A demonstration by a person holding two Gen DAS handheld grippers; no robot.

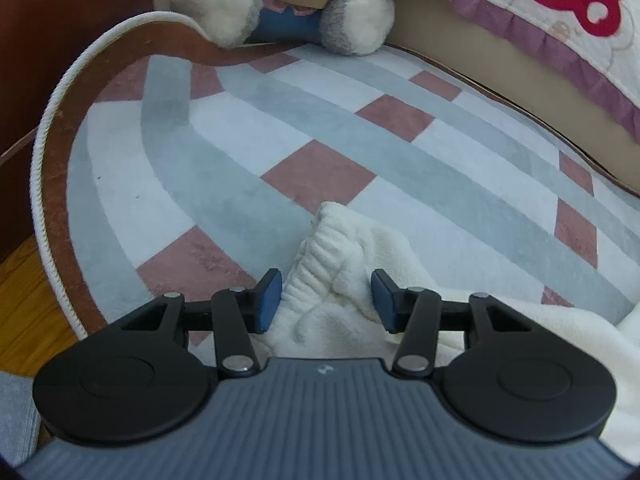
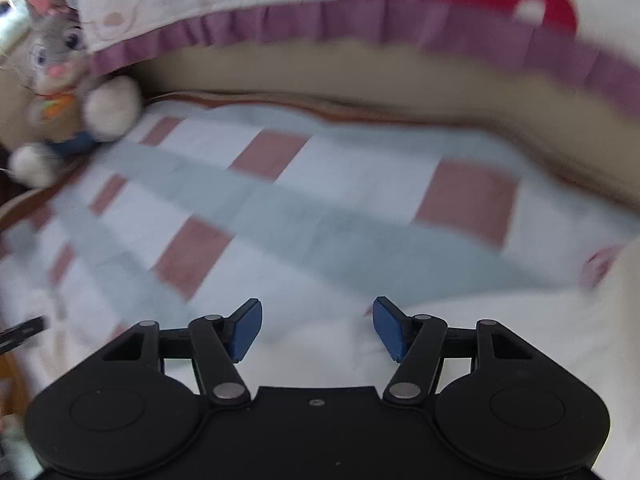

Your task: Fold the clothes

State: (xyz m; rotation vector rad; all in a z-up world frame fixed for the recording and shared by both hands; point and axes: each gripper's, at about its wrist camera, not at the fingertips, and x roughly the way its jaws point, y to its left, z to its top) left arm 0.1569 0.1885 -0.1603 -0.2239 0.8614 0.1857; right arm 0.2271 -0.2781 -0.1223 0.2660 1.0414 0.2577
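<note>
Two fisheye views look down along hand-held grippers toward a floor rug beside a bed.

In the left wrist view, the left gripper [image 1: 326,300] fills the lower part of the frame, black arms ending in blue pads. Its jaws stand apart. Between them, at lower centre, lies a bunched, ribbed edge of a white fleecy garment [image 1: 340,264]. The left pad sits right against the ribbing and the right pad is just beside the fabric, but neither visibly squeezes it. The rest of the garment spreads toward the lower right of the frame. It rests on a checked rug [image 1: 248,128] of pale blue, white and dusty pink squares, with a brown border and white cord trim curving along the left. At the top centre a plush toy [image 1: 288,12] with fluffy white feet sits at the rug's far edge. The upper right shows a bed cover [image 1: 560,24] with a purple frill and a red cartoon print. Wooden floor [image 1: 28,300] shows at lower left.

The right wrist view is motion-blurred. The right gripper [image 2: 318,328] sits at the bottom centre, jaws wide apart with nothing between the pads. White cloth lies beneath and to the lower right of it. The plush toy is in the upper left.
</note>
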